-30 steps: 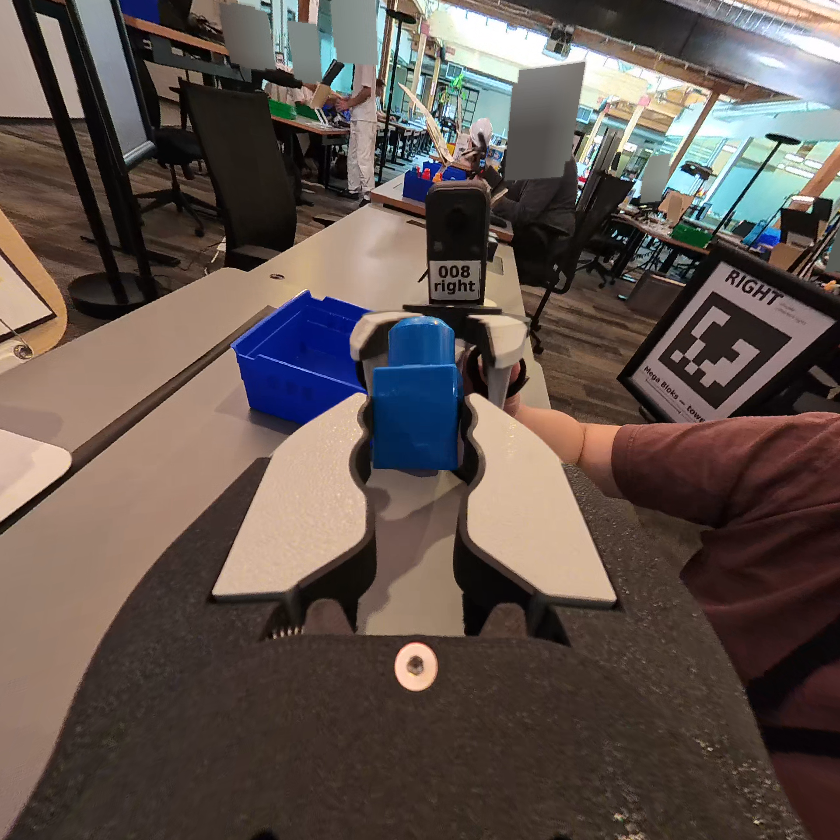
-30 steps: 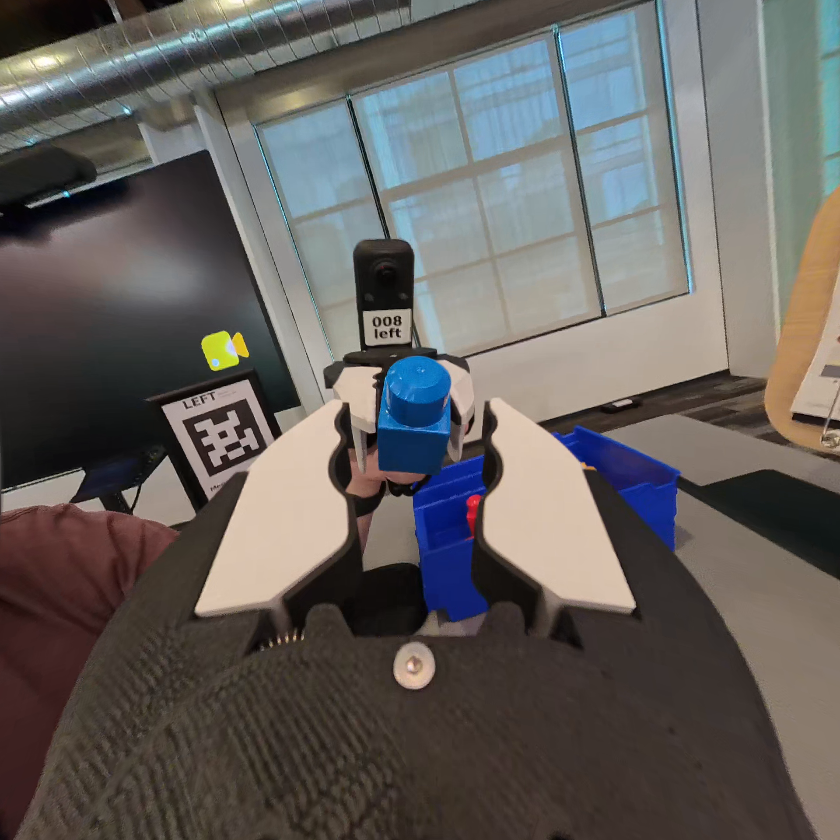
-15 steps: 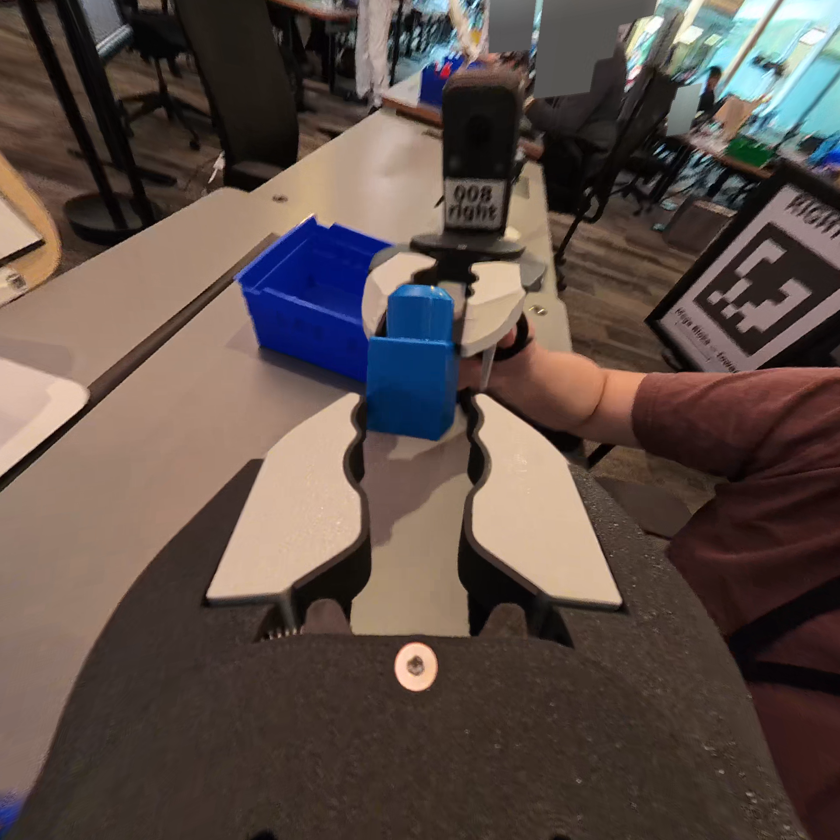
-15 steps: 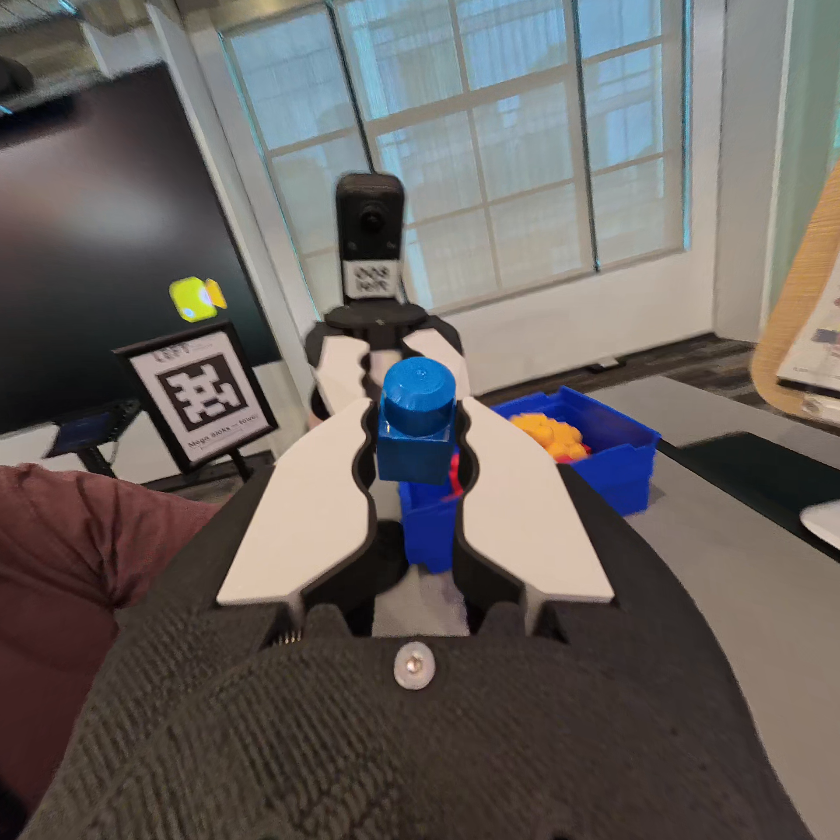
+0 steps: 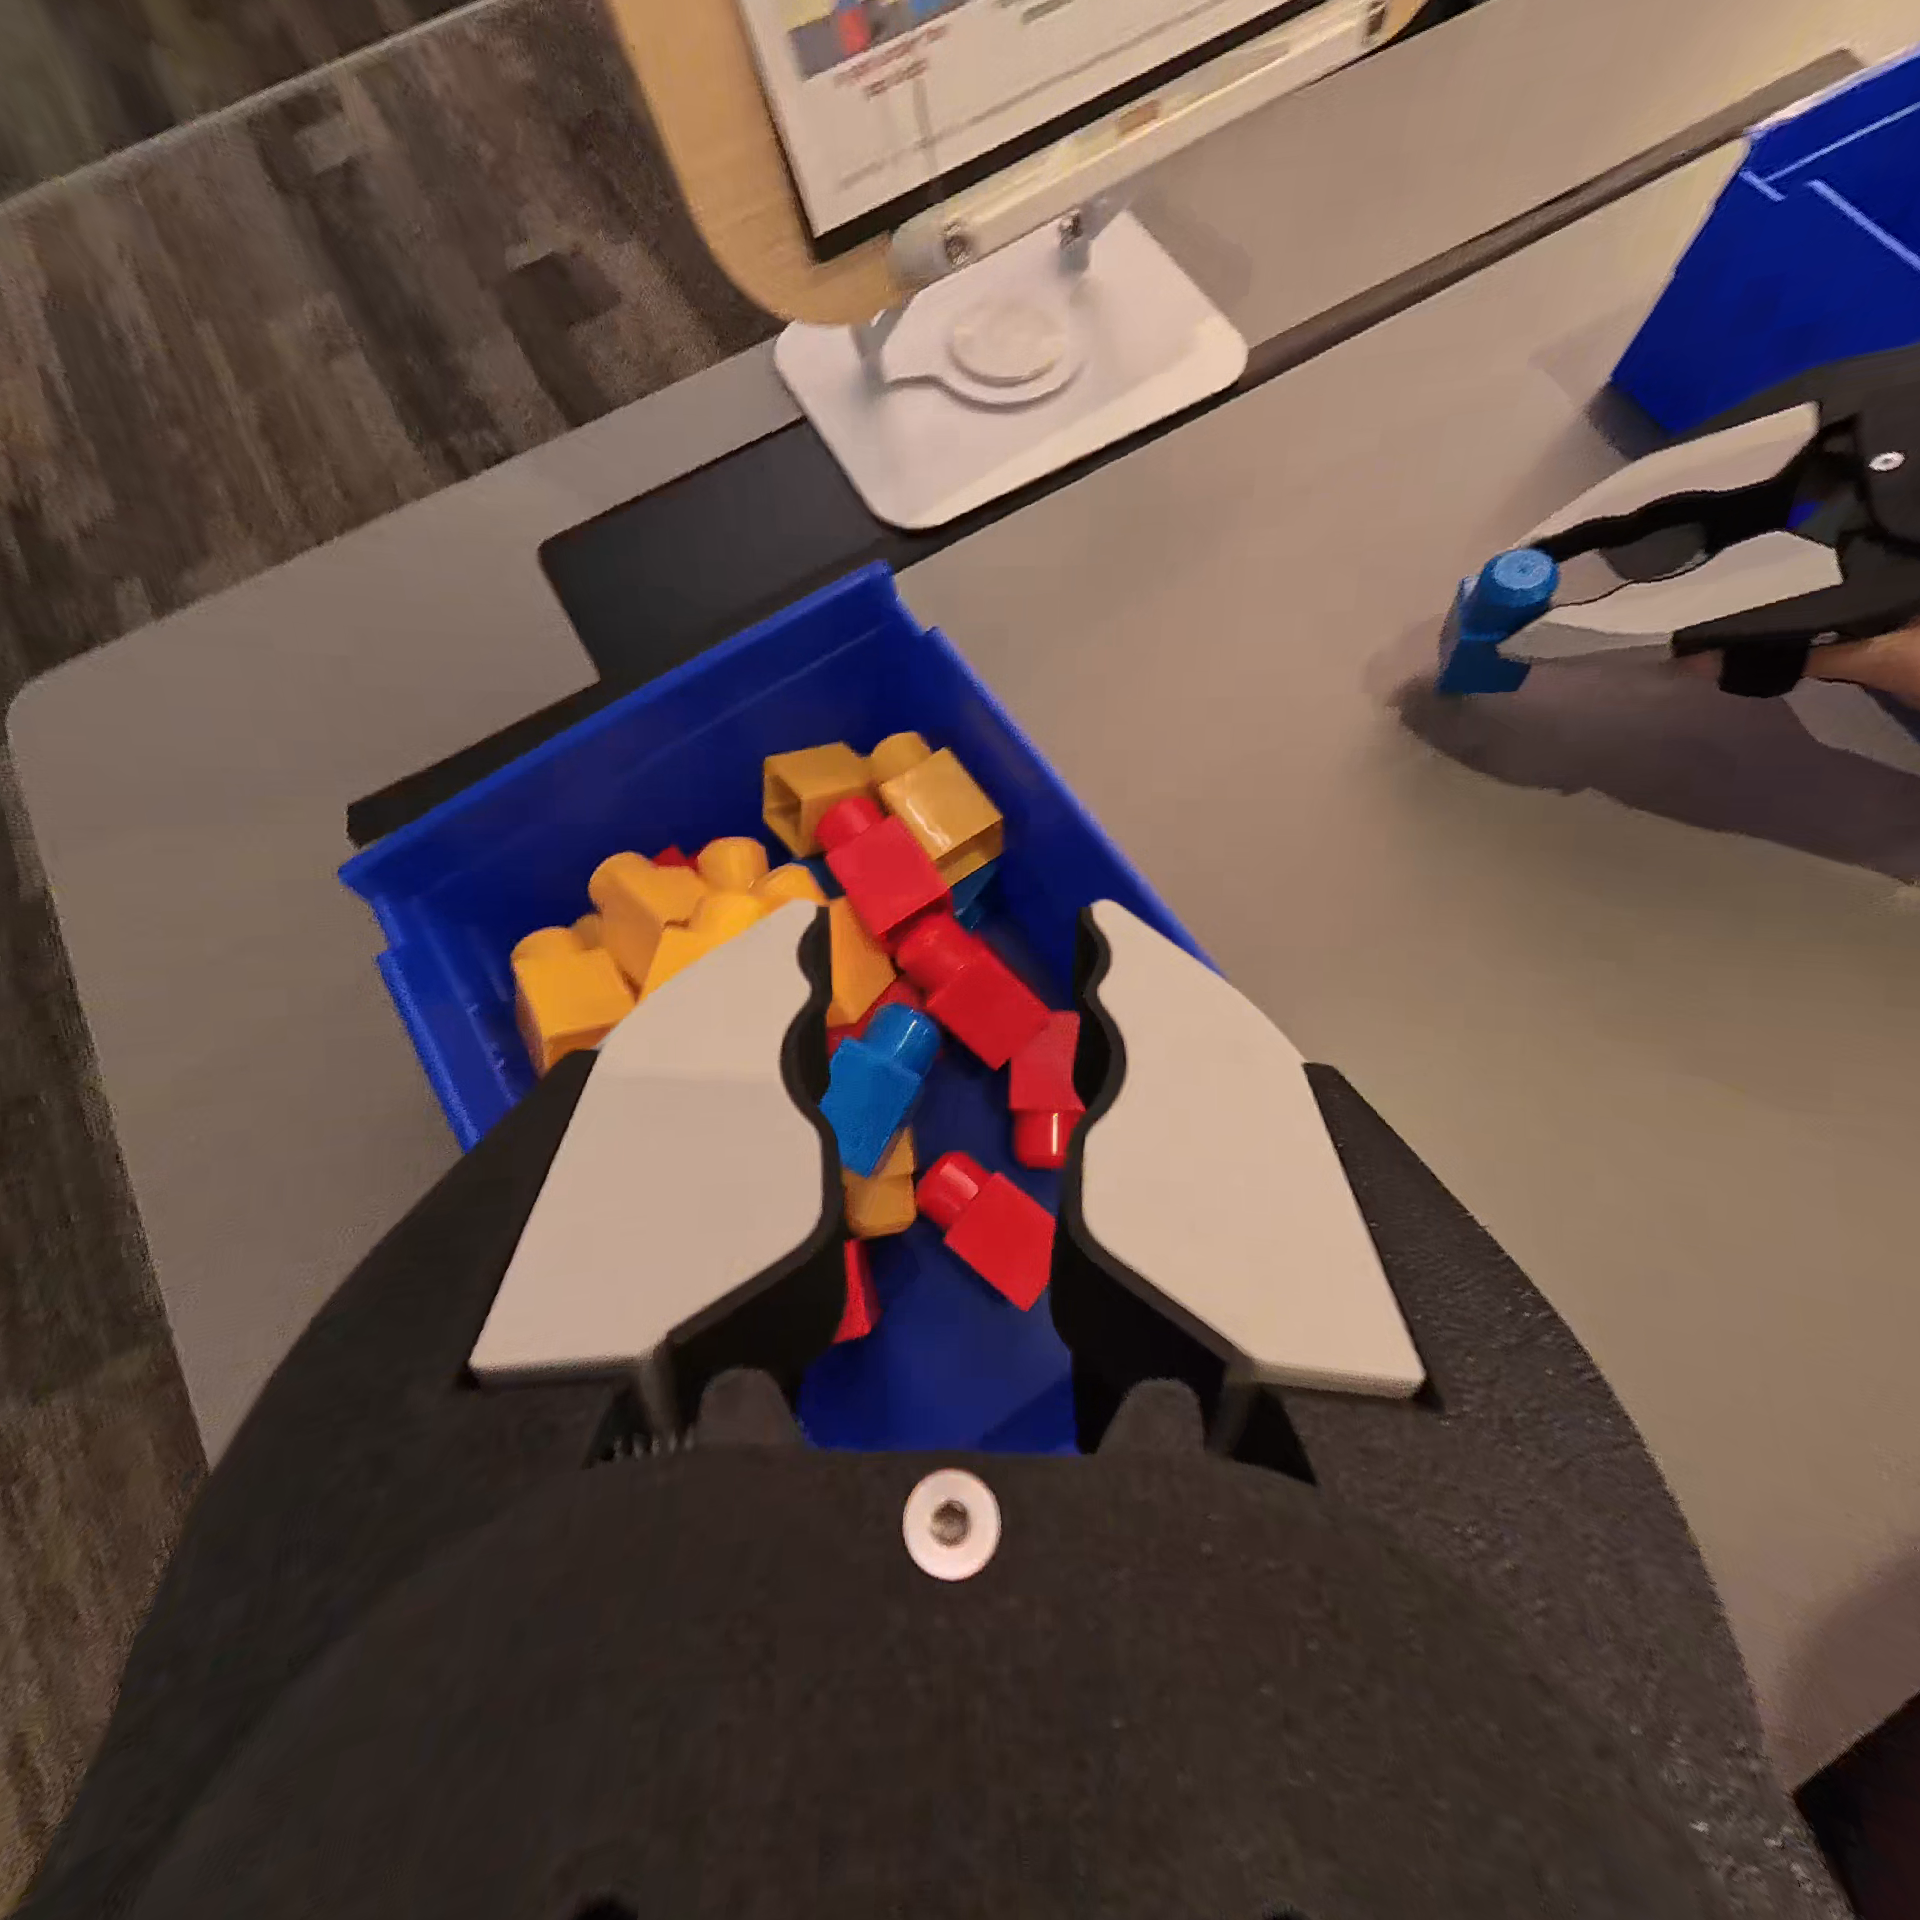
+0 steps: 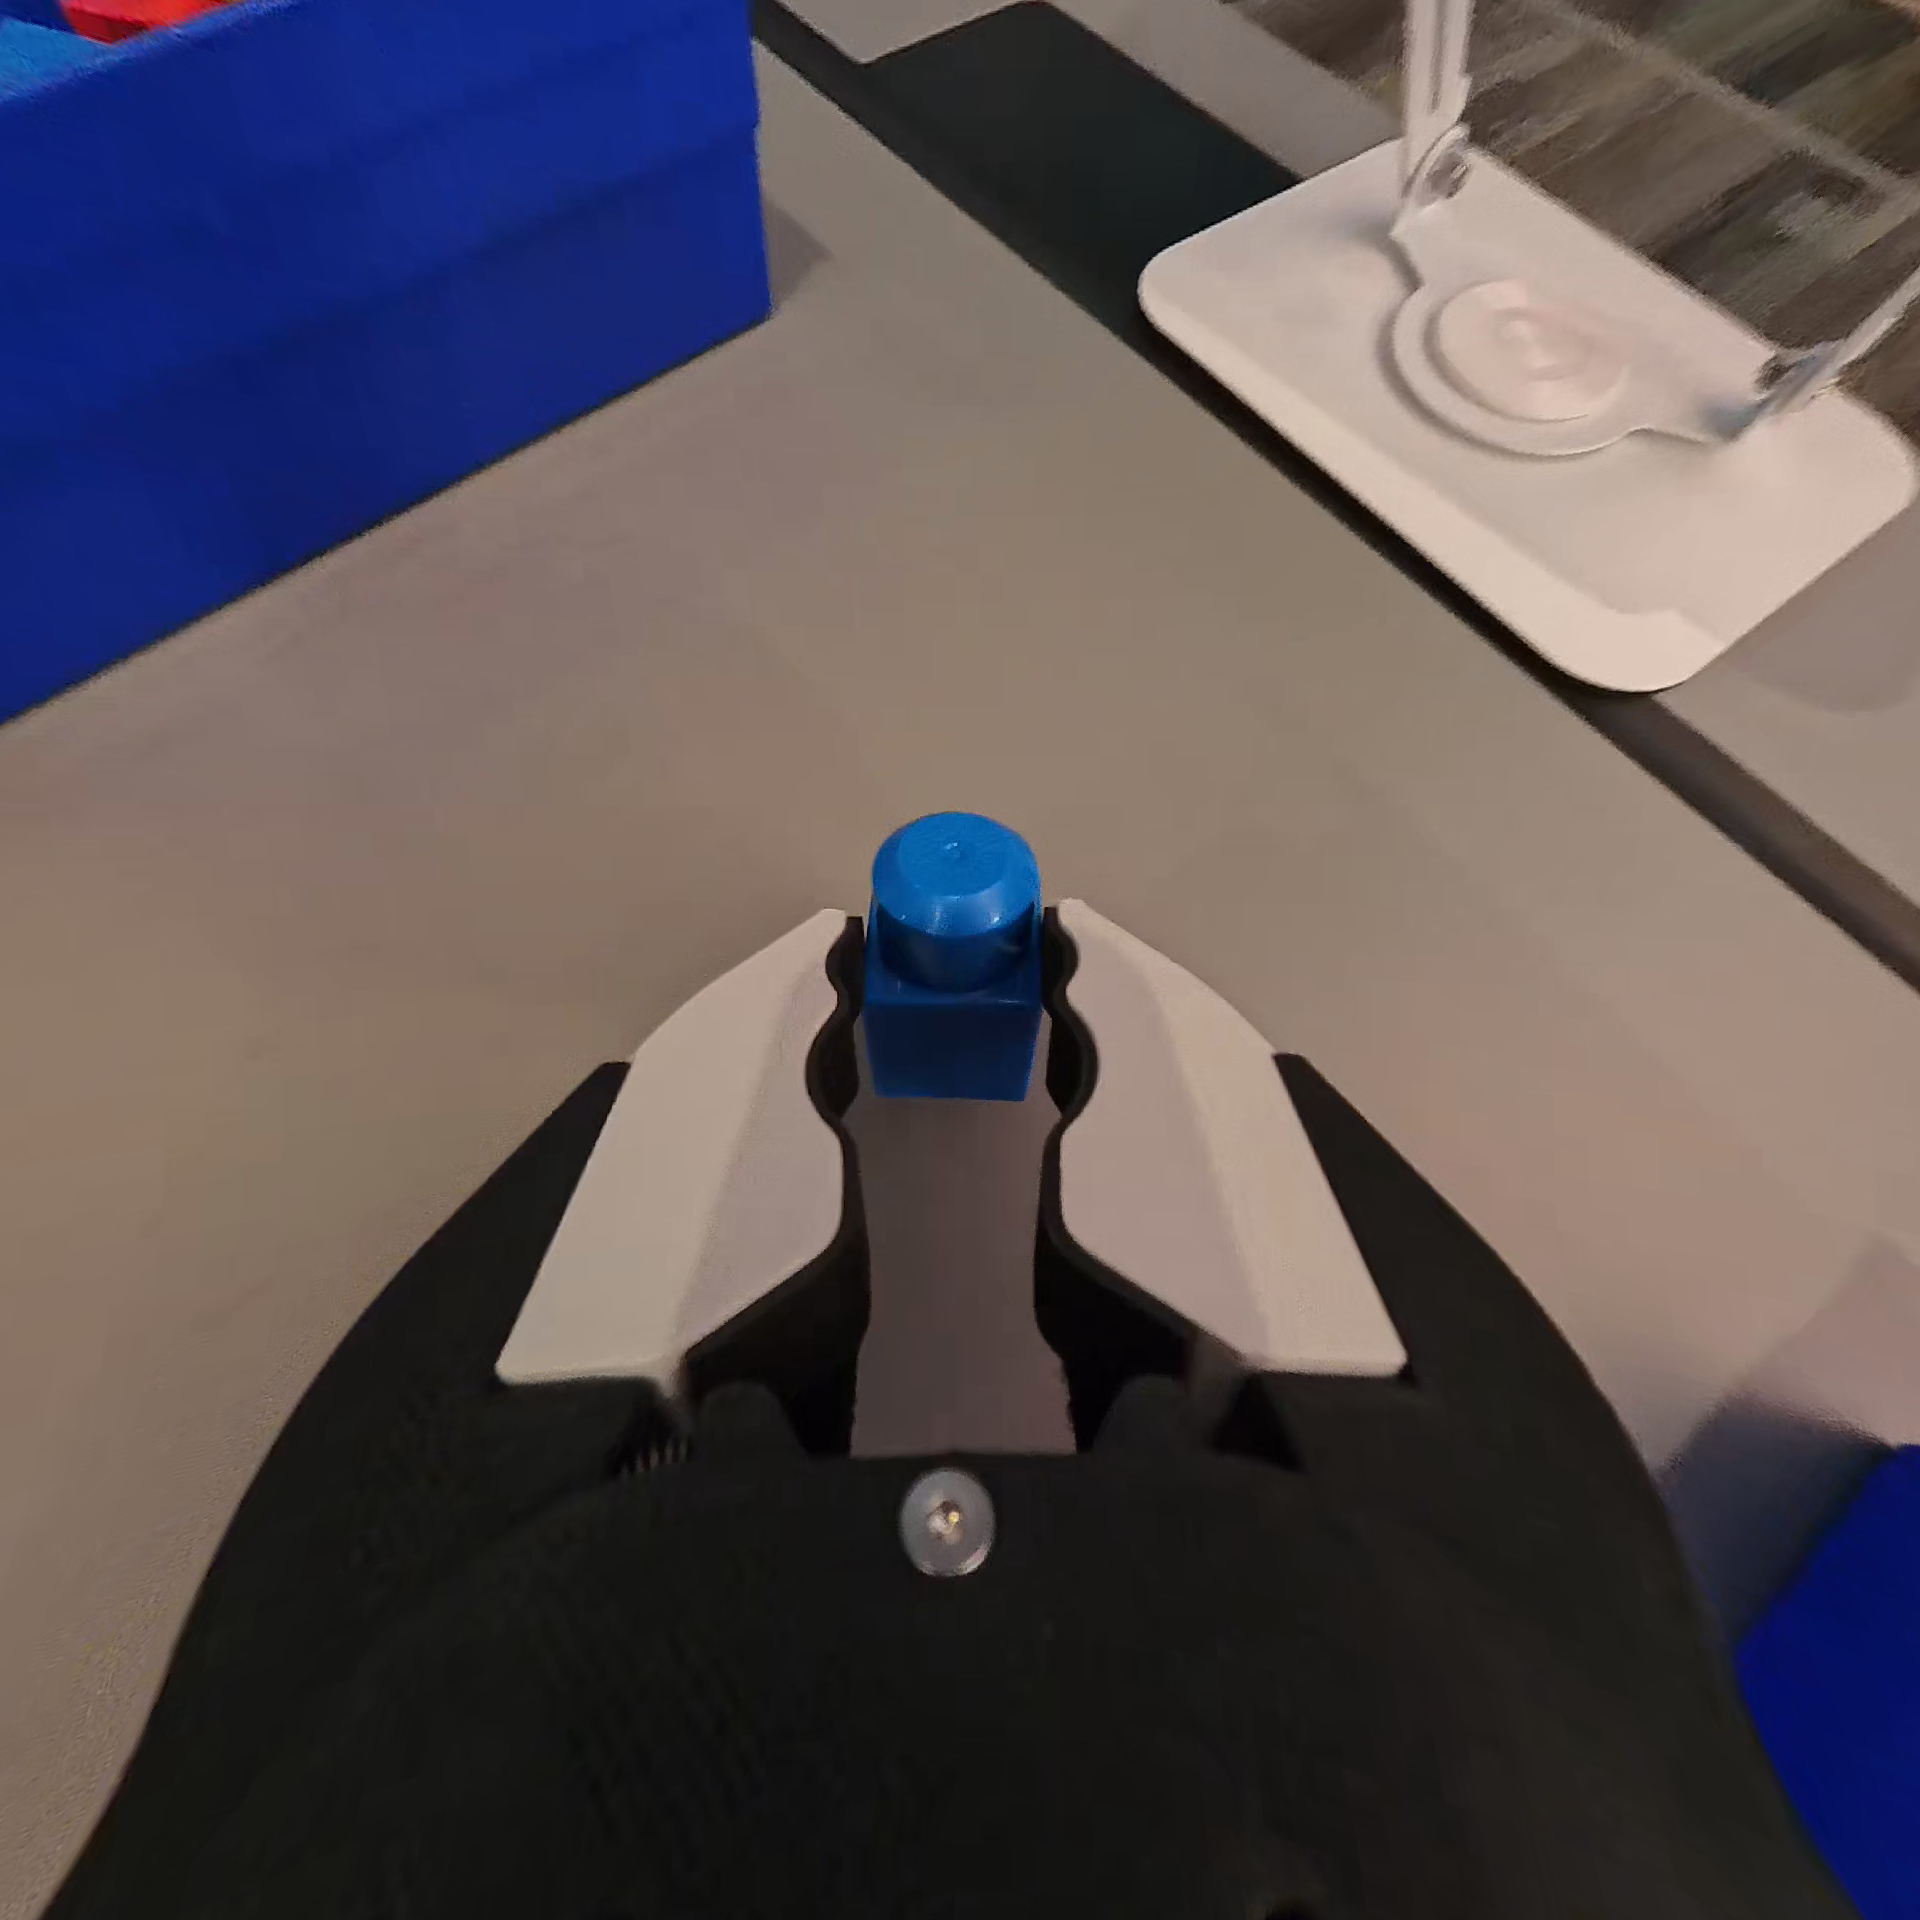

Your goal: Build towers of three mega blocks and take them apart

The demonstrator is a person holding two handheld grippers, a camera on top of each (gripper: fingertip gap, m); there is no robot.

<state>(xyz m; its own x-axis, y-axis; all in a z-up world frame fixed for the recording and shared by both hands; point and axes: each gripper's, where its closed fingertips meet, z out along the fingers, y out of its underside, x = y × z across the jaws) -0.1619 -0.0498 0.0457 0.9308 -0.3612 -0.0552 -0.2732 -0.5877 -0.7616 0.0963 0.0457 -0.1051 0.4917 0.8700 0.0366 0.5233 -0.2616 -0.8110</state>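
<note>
Two tongs are in use, one in each of my hands. My right tongs (image 6: 951, 997) pinch a single blue block (image 6: 951, 1003) by its square body, both pads pressed against its sides, stud upright. The left wrist view shows the same block (image 5: 1486, 639) low over the grey desk (image 5: 1299, 935), its base at or just above the surface; I cannot tell whether it touches.

My left tongs (image 5: 951, 997) are spread and grip nothing. They hang over the blue bin (image 5: 665, 727), which sits near the desk's corner. Between the spread fingers, down in the bin, lie a blue block (image 5: 873, 1091) and several red blocks (image 5: 977, 987). Yellow blocks (image 5: 623, 935) are piled toward the bin's far and left side.

Beyond the bin stands a white stand base (image 5: 1008, 395) carrying a framed sheet with a wooden edge. A second blue bin (image 5: 1787, 281) sits at the far right of the desk, behind my right tongs.
</note>
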